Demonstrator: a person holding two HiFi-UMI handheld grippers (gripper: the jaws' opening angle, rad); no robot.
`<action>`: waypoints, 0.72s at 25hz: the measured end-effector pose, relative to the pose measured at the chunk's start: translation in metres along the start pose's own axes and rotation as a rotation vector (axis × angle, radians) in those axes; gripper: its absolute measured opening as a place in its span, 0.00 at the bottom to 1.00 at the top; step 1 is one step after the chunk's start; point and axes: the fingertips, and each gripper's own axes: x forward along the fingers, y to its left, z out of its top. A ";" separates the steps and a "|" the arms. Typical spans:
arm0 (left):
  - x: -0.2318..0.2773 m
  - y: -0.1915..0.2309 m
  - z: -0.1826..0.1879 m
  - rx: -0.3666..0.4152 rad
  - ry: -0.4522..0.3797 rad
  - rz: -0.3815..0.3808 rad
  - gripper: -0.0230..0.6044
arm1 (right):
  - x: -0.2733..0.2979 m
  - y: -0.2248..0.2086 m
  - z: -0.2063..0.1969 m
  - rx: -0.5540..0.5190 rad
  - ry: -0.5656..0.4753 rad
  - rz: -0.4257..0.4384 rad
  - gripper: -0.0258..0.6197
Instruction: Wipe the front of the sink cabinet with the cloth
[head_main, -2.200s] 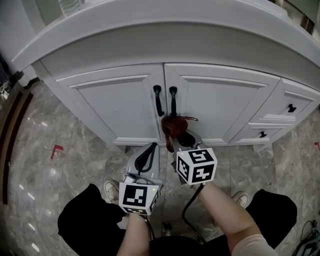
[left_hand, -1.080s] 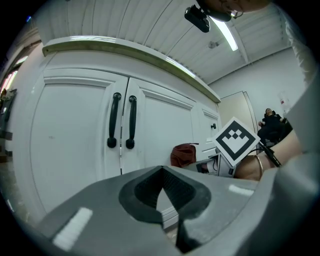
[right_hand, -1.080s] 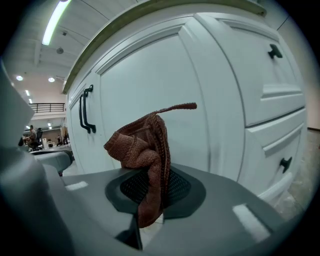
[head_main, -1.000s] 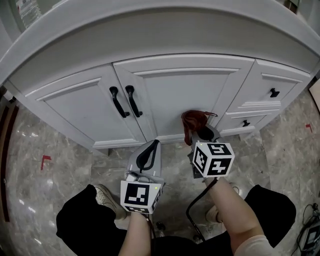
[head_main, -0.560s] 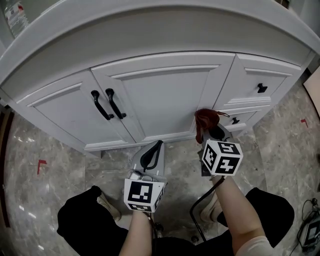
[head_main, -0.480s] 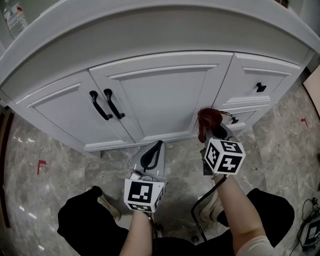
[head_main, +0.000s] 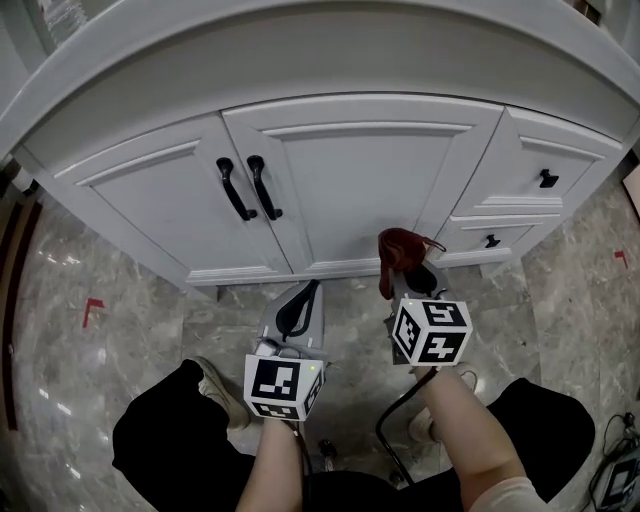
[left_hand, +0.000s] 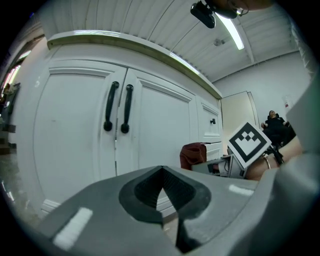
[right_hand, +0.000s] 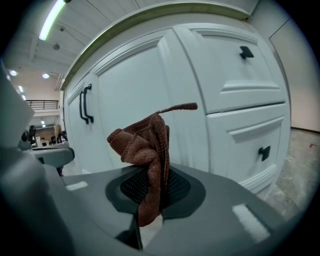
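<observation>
The white sink cabinet has two doors with black handles. My right gripper is shut on a bunched reddish-brown cloth, held at the lower right corner of the right door; I cannot tell whether it touches. In the right gripper view the cloth sticks up from the closed jaws of that gripper before the door. My left gripper is shut and empty, low before the doors' bottom rail. In the left gripper view that gripper points at the handles.
Two drawers with black knobs sit right of the doors. The curved countertop overhangs the front. Marble floor tiles carry a red tape mark. The person's legs, a shoe and a cable lie below the grippers.
The right gripper carried the cloth from below the door handles rightward along the right door to near the drawers, then slightly back left. The left gripper has stayed shut and low.
</observation>
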 end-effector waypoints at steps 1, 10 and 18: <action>-0.006 0.009 -0.001 -0.003 0.001 0.018 0.04 | 0.005 0.017 -0.009 -0.008 0.013 0.032 0.17; -0.042 0.083 -0.011 -0.006 0.005 0.131 0.04 | 0.061 0.133 -0.071 0.028 0.090 0.204 0.17; -0.046 0.120 -0.040 -0.004 0.053 0.145 0.04 | 0.105 0.164 -0.108 0.032 0.158 0.230 0.17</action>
